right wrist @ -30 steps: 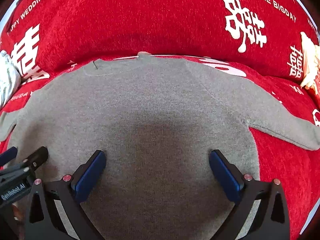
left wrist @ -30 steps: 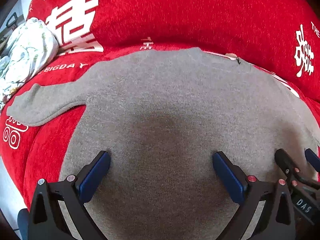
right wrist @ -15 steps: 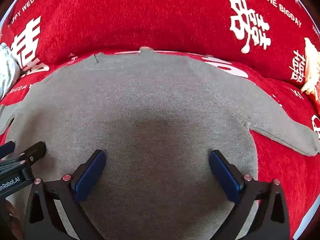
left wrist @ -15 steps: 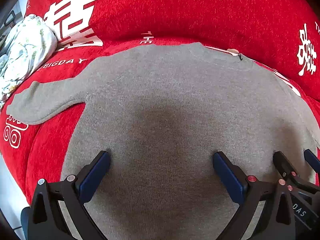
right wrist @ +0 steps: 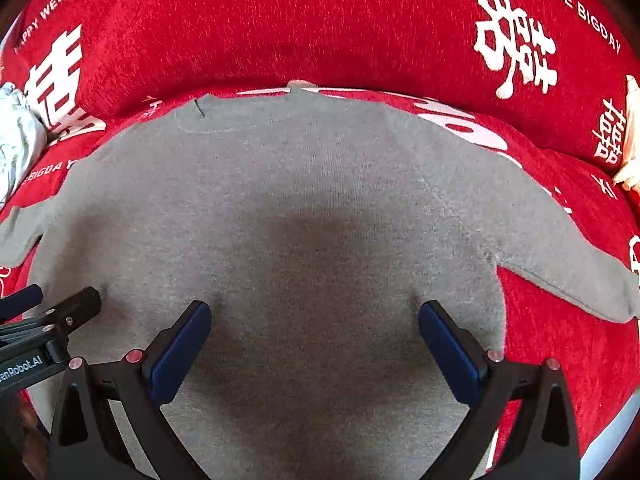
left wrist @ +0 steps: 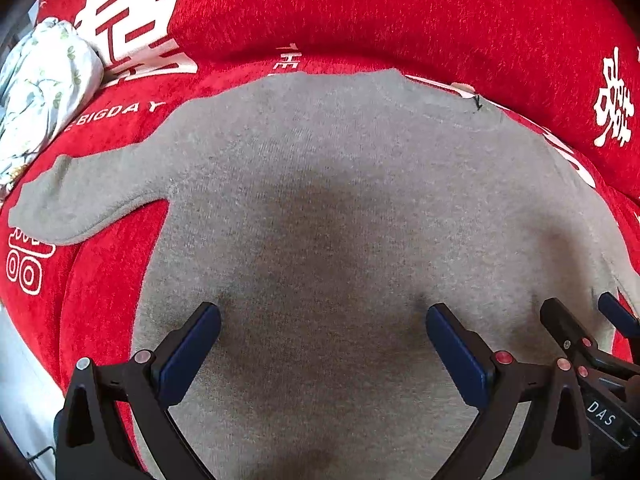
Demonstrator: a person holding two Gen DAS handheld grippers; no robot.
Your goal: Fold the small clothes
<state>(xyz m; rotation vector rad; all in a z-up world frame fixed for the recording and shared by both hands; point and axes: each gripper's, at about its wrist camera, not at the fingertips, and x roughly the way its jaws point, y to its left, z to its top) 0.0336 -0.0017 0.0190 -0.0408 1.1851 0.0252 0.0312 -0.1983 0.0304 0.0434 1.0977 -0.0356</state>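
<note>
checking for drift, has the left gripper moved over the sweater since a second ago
Yes. The left gripper has dropped nearer; the grey sweater neckline sits higher against the red cover.

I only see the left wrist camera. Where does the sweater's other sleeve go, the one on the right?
Observer: The grey sweater's sleeve lies flat, stretched out to the right on the red cover.
Operator: Is anything past it?
Observer: Yes, a cream-coloured thing at the far right edge, too cropped to name.
Operator: Is my right gripper holding anything?
Observer: No, the right gripper is open, above the sweater's lower part.
</note>
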